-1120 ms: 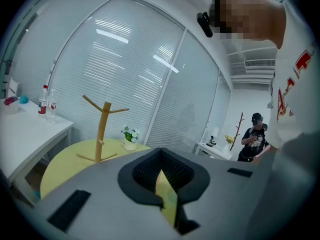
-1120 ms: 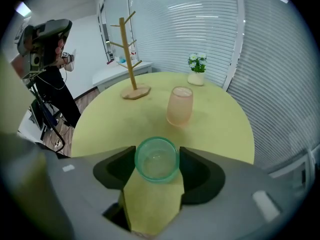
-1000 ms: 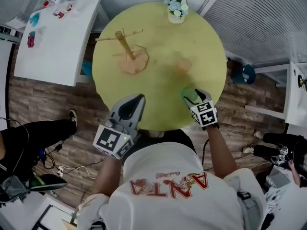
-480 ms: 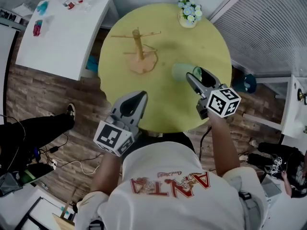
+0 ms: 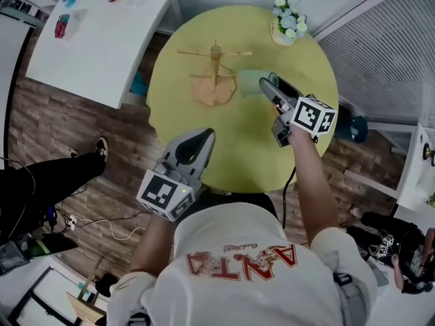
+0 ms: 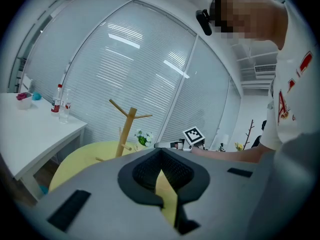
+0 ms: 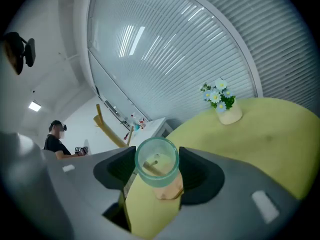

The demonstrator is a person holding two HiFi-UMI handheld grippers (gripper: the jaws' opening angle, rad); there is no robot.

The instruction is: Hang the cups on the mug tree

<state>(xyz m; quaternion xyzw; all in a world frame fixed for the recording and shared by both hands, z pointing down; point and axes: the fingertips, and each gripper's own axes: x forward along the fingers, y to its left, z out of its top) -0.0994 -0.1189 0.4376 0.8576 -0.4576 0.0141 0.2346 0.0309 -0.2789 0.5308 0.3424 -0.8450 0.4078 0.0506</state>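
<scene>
The wooden mug tree stands on the far half of the round yellow table. My right gripper is shut on a see-through green cup, held on its side in the air just right of the tree's base. In the right gripper view the cup sits between both pads, seen end-on, with a peg of the tree showing through it. My left gripper hovers over the near table edge, fingertips together, holding nothing. In the left gripper view the tree stands ahead.
A small vase of flowers stands at the table's far right edge. A white side table with bottles stands to the left, close to the round table. Someone's legs are on the floor at the left.
My right gripper has lifted the green cup from the near right of the table and carried it forward and left to the mug tree, rolling it sideways. The left gripper has barely shifted.
</scene>
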